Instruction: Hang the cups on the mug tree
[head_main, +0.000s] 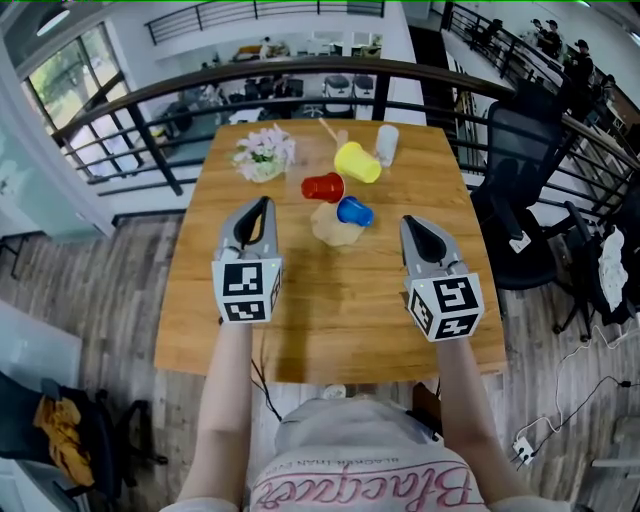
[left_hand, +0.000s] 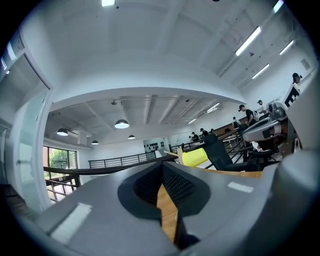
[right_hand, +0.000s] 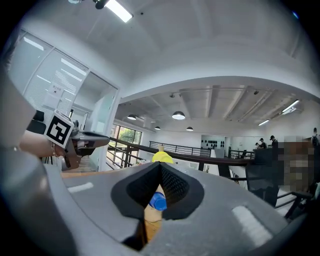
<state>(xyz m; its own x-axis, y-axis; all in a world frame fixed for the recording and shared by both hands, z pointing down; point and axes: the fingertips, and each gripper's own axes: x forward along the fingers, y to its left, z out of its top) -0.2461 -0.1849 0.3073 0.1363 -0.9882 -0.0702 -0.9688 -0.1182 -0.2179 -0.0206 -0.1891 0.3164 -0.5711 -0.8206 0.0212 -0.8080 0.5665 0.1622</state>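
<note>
Both grippers are hovering level over the near half of the counter (head_main: 330, 330). The left gripper (head_main: 266, 203) and right gripper (head_main: 408, 222) are both pinched shut and holding nothing. Just beyond them the mug tree (head_main: 337, 230) is carrying the cups: blue cup (head_main: 354, 211), red cup (head_main: 323, 187), yellow cup (head_main: 357, 162). Farther back, a clear cup (head_main: 387, 143) and flowers (head_main: 263, 152) are sitting.
</note>
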